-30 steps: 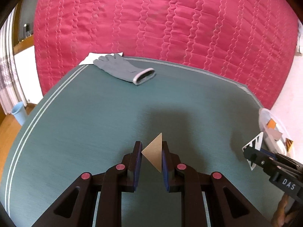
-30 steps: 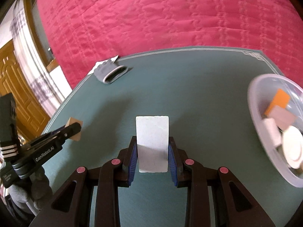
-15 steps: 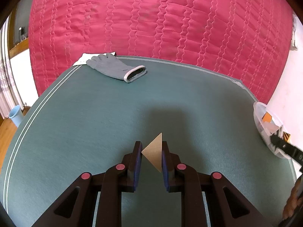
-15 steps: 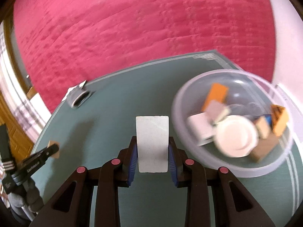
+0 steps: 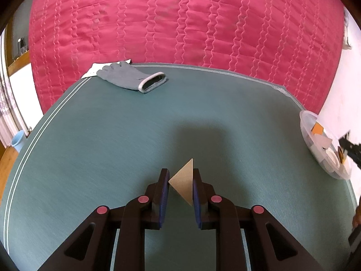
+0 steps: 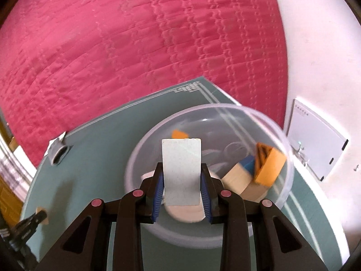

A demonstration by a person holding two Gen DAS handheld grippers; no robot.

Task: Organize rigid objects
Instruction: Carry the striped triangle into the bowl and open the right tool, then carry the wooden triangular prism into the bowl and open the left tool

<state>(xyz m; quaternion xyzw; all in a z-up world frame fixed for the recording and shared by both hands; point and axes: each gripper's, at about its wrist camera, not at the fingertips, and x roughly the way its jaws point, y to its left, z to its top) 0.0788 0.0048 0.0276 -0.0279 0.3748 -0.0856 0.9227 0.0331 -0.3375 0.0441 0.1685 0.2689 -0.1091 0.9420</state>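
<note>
My left gripper (image 5: 180, 180) is shut on a tan triangular block (image 5: 183, 181) and holds it above the green table (image 5: 112, 135). My right gripper (image 6: 181, 176) is shut on a pale grey rectangular block (image 6: 181, 169) and holds it over the clear plastic bowl (image 6: 259, 117). The bowl holds several blocks: an orange one (image 6: 269, 168), a tan one (image 6: 239, 178), a blue one (image 6: 248, 163) and a white disc (image 6: 185, 213). The bowl also shows at the right edge of the left wrist view (image 5: 304, 122). The left gripper with its block shows at the lower left of the right wrist view (image 6: 41, 214).
A grey glove (image 5: 130, 78) lies on a white sheet (image 5: 92, 71) at the table's far left corner; it also shows in the right wrist view (image 6: 58, 151). A pink quilted cover (image 5: 180, 22) hangs behind the table. A white wall (image 6: 315, 67) stands to the right.
My right gripper has swung right with the grey block, from beside the bowl to over it. My left gripper has kept its hold and shifted only slightly.
</note>
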